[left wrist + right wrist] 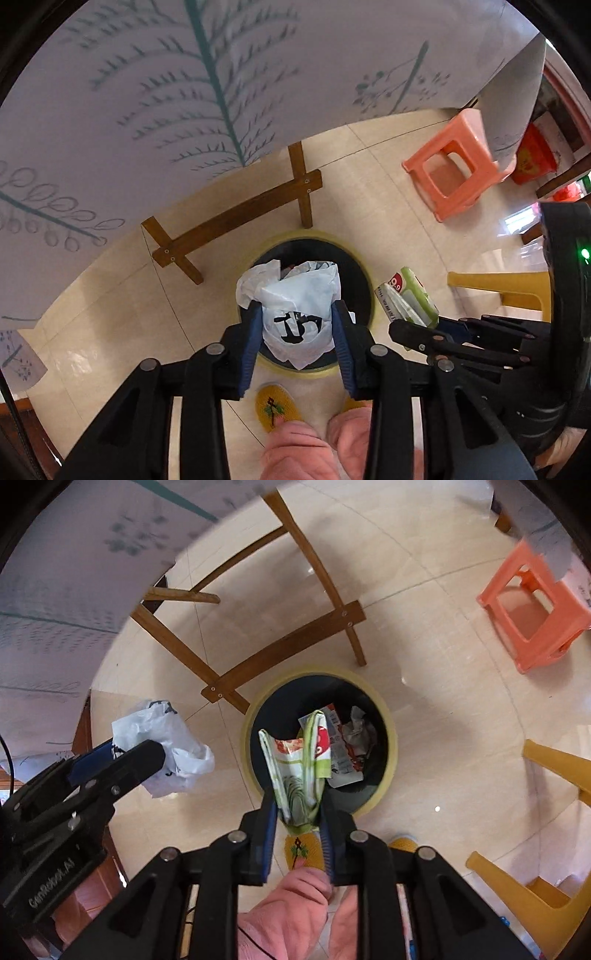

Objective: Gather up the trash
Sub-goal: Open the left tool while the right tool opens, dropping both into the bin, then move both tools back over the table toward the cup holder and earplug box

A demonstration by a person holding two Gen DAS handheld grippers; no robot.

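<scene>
Left gripper: closed on a crumpled white plastic bag with black lettering, held between the blue pads above the open mouth of the bin. From the right wrist view the same gripper and bag appear to the left of the bin, over the tiled floor.

Bin: round, dark inside, yellowish rim, standing on the floor beside the wooden table legs. Contents seen from the right wrist view: a red-and-white wrapper and a grey crumpled scrap.

Right gripper: closed on a folded green-and-white packet with red print, held over the near side of the bin opening. In the left wrist view the packet shows just right of the bin, with the right gripper beneath it.

Surroundings: leaf-patterned tablecloth hanging at upper left; orange plastic stool at upper right; yellow stool at lower right; pink trouser legs and yellow slippers at the bottom edge.
</scene>
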